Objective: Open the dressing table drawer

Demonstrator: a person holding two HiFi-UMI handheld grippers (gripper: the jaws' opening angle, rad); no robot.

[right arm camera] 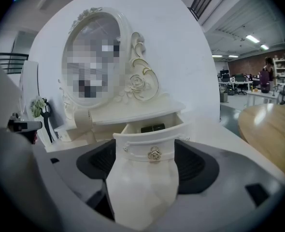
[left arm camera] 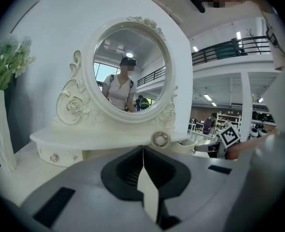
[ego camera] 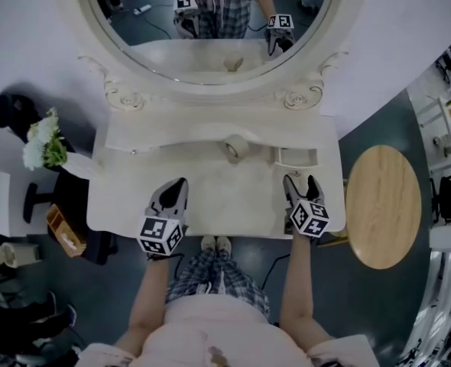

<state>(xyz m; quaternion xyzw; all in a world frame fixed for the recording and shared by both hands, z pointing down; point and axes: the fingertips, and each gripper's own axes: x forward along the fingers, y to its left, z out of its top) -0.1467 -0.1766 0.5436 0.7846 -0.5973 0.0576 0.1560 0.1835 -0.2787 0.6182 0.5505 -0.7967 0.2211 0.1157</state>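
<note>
The white dressing table (ego camera: 210, 205) has a small right drawer (ego camera: 296, 157) that stands pulled out, with something dark (right arm camera: 153, 128) lying inside. In the right gripper view the drawer front (right arm camera: 133, 146) and its metal knob (right arm camera: 154, 153) sit straight ahead between the jaws, which stand wide apart and touch nothing. My right gripper (ego camera: 300, 182) is open just in front of that drawer. My left gripper (ego camera: 173, 189) hovers over the tabletop's left front and is shut (left arm camera: 142, 164) with nothing in it. The left drawer (left arm camera: 55, 156) is closed.
A roll of tape (ego camera: 235, 148) stands on the tabletop below the oval mirror (ego camera: 210, 75). A white vase of flowers (ego camera: 46, 140) is at the table's left end. A round wooden stool (ego camera: 384, 205) stands to the right. The person's feet are under the front edge.
</note>
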